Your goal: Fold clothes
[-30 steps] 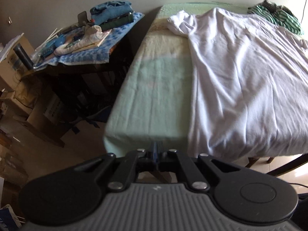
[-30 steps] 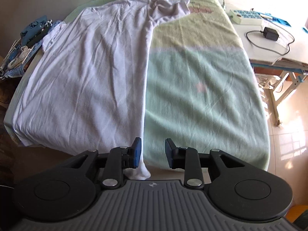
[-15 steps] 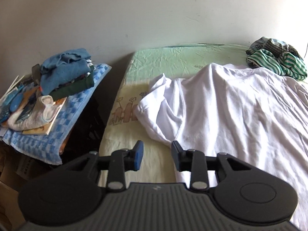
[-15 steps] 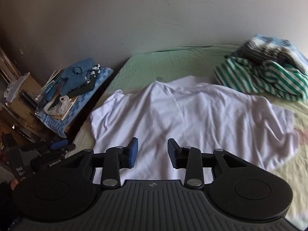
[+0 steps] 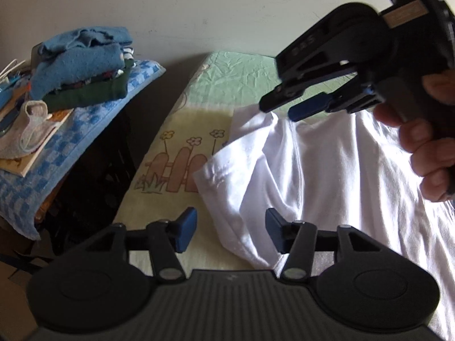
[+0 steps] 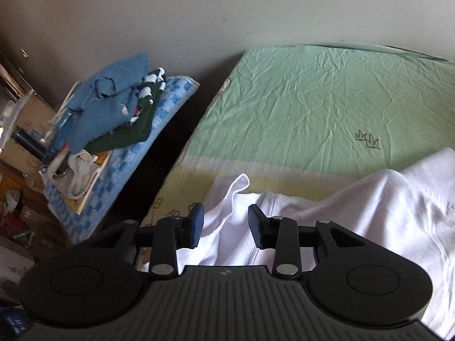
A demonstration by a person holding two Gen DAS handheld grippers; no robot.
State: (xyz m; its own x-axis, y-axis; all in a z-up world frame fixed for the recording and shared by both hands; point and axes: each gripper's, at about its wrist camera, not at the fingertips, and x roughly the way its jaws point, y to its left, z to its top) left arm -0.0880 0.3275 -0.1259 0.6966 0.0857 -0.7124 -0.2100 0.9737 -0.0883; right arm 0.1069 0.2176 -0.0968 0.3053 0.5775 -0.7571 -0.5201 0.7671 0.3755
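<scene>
Now, with both hand-held grippers open over the white T-shirt (image 5: 327, 170) lying on the bed (image 6: 312, 93) — left hand-held gripper (image 5: 230, 228) straddling the sleeve hem, right hand-held gripper (image 6: 226, 224) over the bunched sleeve ahead — pinch only one layer, then draw inward.

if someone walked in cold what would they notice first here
The crumpled white t-shirt spread on the green and yellow bed sheet stands out most, its sleeve lying between the open left gripper fingers. The right gripper, held by a hand, hovers above the shirt's shoulder.
</scene>
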